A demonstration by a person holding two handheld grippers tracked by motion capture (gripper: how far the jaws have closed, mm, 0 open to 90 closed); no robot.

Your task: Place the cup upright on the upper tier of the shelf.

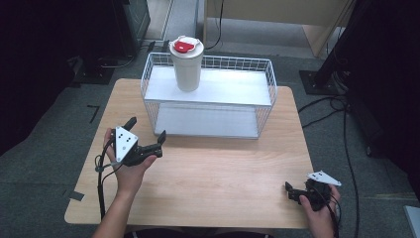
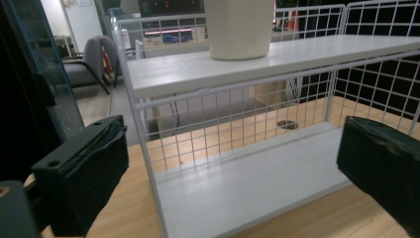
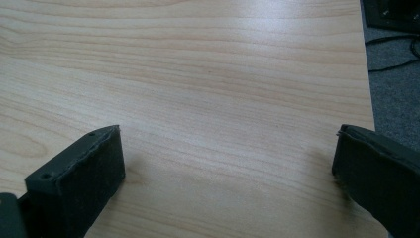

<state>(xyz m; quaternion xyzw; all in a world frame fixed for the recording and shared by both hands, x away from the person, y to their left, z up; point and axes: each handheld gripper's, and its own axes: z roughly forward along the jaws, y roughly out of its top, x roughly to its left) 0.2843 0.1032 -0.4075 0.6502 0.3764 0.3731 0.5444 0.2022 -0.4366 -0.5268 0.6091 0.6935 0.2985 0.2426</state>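
Gaping wide, the left gripper (image 1: 147, 130) is facing the rack (image 1: 208, 99) holding a cup (image 1: 186, 64); the right gripper (image 1: 292, 191) is resting wide over the table (image 1: 213, 173).

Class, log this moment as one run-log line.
left gripper: open, facing rack | right gripper: open, over table | cup: upright, top shelf
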